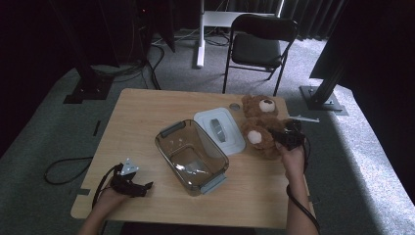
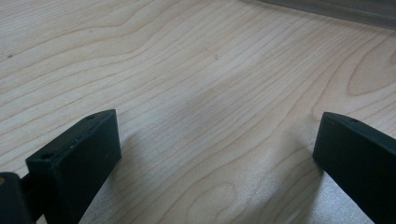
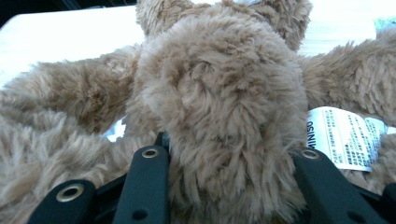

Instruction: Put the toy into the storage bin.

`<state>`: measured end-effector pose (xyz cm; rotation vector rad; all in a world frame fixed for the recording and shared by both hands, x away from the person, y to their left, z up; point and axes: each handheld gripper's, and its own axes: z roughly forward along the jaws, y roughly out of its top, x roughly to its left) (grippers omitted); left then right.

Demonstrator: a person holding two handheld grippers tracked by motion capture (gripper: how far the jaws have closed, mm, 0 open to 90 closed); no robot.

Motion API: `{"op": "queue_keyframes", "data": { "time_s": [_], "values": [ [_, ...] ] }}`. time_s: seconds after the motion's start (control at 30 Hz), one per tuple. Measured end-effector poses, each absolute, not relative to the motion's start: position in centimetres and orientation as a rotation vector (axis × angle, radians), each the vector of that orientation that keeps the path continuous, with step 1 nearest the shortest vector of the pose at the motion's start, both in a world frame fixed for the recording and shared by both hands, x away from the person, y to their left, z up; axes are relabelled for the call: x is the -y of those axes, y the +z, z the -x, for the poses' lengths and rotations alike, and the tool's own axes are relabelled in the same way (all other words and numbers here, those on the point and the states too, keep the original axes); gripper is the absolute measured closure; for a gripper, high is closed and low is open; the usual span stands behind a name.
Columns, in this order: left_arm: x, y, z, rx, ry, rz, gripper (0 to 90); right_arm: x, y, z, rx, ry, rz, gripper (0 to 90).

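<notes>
A brown plush teddy bear [image 1: 262,142] lies at the table's right side, beside the white lid. My right gripper [image 1: 280,137] is shut on it. In the right gripper view its fur [image 3: 224,102] bulges between the two black jaws, and a white label [image 3: 345,135] hangs at the right. A second furry brown head with a pale muzzle [image 1: 260,105] sits just behind; I cannot tell whether it is a separate toy. My left gripper [image 1: 146,188] rests on the wood near the front left. Its jaws stand wide open over bare tabletop [image 2: 217,158].
A clear, empty plastic container [image 1: 169,147] with grey handles stands in the middle of the wooden table [image 1: 147,107]. Its white lid [image 1: 235,142] lies flat to the right of it. A black folding chair [image 1: 262,41] stands beyond the far edge.
</notes>
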<state>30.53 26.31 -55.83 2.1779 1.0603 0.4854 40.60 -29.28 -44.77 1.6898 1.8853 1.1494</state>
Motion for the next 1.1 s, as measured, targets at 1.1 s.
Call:
{"op": "queue_keyframes", "data": {
  "time_s": [1.1],
  "values": [
    [-26.3, -55.8, -30.5, -1.058, 0.486, -2.180, 1.4, 19.3, -36.8, -33.7, -2.059, 1.372, -1.207, 62.9]
  ]
}}
